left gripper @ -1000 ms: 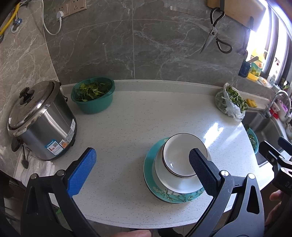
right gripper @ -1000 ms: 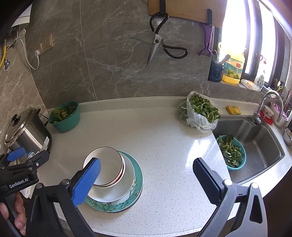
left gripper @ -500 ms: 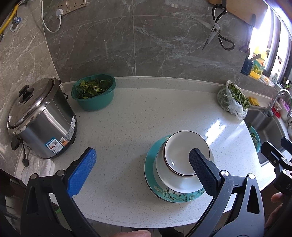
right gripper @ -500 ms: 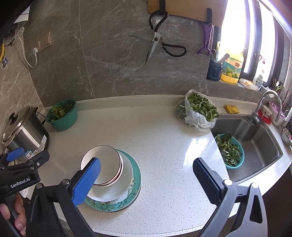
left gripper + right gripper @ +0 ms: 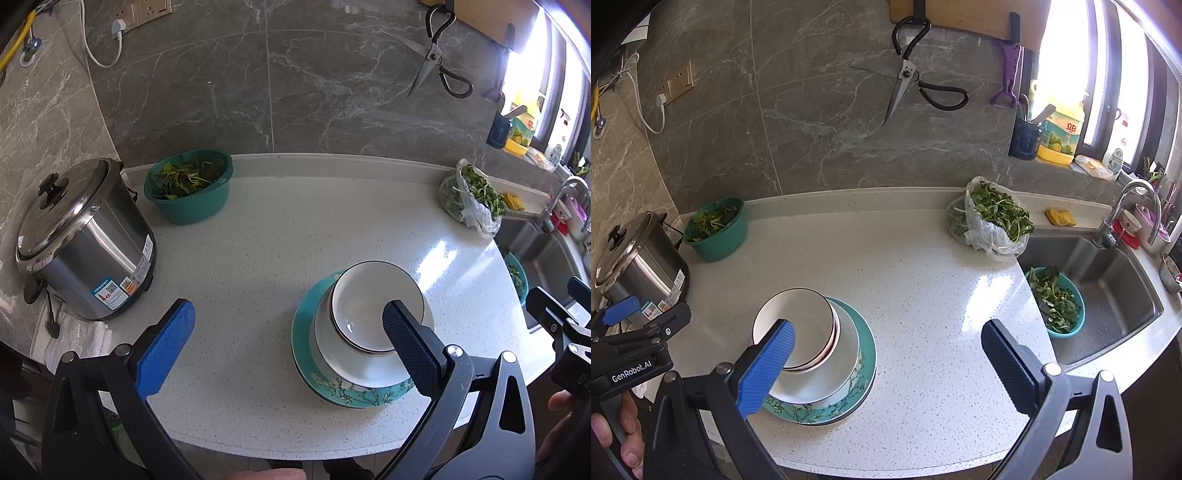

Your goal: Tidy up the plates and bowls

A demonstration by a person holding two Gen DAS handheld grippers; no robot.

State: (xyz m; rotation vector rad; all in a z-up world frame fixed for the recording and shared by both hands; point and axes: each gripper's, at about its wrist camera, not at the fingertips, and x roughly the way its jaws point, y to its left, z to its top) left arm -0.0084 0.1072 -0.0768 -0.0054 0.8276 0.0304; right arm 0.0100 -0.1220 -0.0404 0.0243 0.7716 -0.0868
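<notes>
Stacked bowls (image 5: pixel 798 325) — near rims behind gripper fingers (image 5: pixel 766 363).

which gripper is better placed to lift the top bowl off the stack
Left, by a little. The left gripper is open and its black finger overlaps the top bowl. The right gripper is open too, but only its blue finger reaches the bowl's edge; its gap faces bare counter.

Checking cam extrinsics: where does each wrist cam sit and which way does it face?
Left wrist: on the left gripper, above the counter's near edge, facing the back wall; own open fingers, right gripper at right.
Right wrist: on the right gripper, same heading, further toward the sink; own open fingers, left gripper and hand at left.
Shared: dish stack, cooker, scissors.
</notes>
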